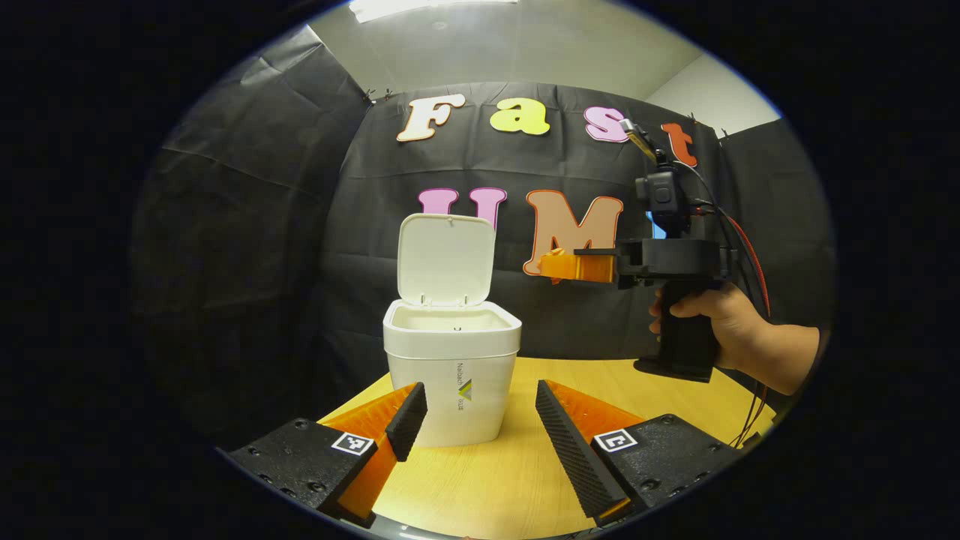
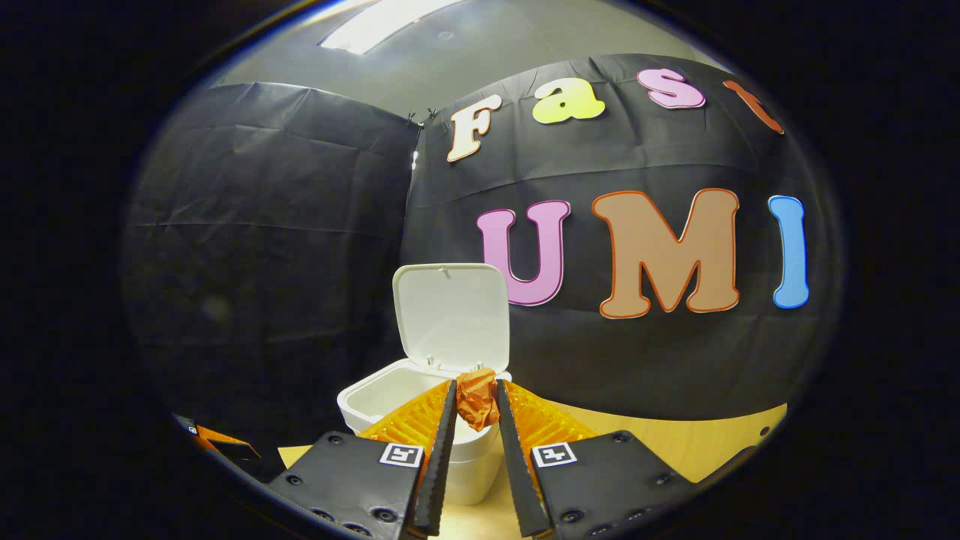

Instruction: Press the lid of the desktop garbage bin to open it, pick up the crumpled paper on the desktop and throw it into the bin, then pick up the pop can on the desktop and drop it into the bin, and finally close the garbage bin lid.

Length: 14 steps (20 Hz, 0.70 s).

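Your biggest risk right now is letting go too early: in the right gripper view the crumpled paper [image 2: 478, 397] sits at the near rim of the garbage bin [image 2: 420, 409] rather than clearly over the middle of its mouth, so a release here could bounce the wad off the rim and onto the bench [image 2: 675, 442]. The paper is light and springy, and it may also cling to one of the ribbed pads instead of dropping cleanly. Watch the raised lid [image 2: 450, 315] too; it stands upright behind the opening, and a push forward could knock it shut or tip the lightweight bin. In the left gripper view the right tongs [image 1: 559, 268] appear to the right of the bin and higher than its rim, so you probably need to travel further over the opening first. The right tongs [image 2: 477, 416] are nearly pressed together, pinching the paper between both pads near the tips. The left tongs [image 1: 480, 420] are spread wide and hold nothing; they hang low over the bench on either side of the bin's base [image 1: 454, 375], near it, though I cannot tell whether either pad touches it. I cannot make out the pop can.
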{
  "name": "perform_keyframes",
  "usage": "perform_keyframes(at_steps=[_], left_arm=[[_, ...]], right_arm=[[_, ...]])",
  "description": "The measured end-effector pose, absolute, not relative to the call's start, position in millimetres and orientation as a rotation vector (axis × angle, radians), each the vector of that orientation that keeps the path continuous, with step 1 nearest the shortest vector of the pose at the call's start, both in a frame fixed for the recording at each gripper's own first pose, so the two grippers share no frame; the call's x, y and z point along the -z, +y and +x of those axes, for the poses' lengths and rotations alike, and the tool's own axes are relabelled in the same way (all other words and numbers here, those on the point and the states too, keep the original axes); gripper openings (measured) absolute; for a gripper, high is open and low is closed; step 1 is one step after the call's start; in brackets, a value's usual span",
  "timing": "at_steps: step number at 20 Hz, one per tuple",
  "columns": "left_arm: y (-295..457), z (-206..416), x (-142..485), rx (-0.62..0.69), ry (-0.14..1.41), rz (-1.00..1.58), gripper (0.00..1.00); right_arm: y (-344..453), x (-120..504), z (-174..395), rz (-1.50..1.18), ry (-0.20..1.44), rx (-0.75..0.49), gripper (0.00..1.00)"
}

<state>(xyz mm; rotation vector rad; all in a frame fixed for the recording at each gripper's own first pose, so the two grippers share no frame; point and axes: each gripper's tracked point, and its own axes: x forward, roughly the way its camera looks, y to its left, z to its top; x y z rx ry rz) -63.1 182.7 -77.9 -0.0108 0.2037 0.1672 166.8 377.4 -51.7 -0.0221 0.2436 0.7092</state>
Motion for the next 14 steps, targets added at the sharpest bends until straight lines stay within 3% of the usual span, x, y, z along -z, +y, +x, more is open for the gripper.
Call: perform_keyframes(at_steps=[9,13,14], left_arm=[[224,-56,97,-0.16,0.237,-0.026,0.91],[233,-57,106,-0.163,0.247,-0.025,0.94],[233,-56,108,-0.161,0.249,-0.027,0.93]], right_arm=[[453,113,200,-0.081,0.359,-0.7,0.39],[461,131,193,-0.112,0.391,-0.692,0.55],[462,131,191,-0.117,0.38,-0.691,0.65]])
